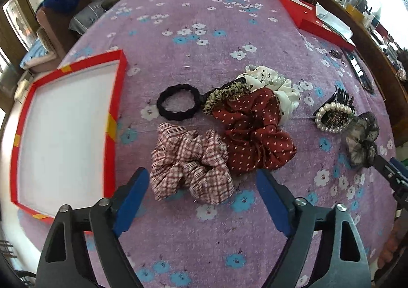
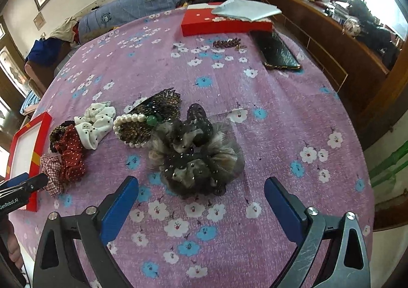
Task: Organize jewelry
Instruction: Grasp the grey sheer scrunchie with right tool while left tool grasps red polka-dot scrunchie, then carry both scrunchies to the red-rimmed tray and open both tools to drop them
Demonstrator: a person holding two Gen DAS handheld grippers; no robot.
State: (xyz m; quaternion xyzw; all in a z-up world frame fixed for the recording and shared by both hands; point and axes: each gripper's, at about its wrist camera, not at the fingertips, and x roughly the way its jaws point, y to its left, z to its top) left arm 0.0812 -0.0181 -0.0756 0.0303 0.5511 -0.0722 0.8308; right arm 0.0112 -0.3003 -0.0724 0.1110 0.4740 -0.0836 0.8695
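Observation:
Hair accessories lie on a purple flowered cloth. In the left wrist view a pink plaid scrunchie (image 1: 191,163) sits just ahead of my open left gripper (image 1: 202,181). Behind it lie a red dotted scrunchie (image 1: 255,130), a black hair tie (image 1: 178,102), a leopard scrunchie (image 1: 224,95) and a white dotted scrunchie (image 1: 270,84). A red tray with a white floor (image 1: 112,119) lies at the left. In the right wrist view my open right gripper (image 2: 201,191) faces a grey gauze scrunchie (image 2: 196,158). A pearl clip (image 2: 132,130) lies behind it.
A red box (image 2: 224,25) with a pale paper on it stands at the far side. A black flat case (image 2: 275,51) and a small brown beaded piece (image 2: 227,44) lie near it. A wooden cabinet (image 2: 331,40) runs along the right. Folded bedding (image 2: 132,7) lies beyond the cloth.

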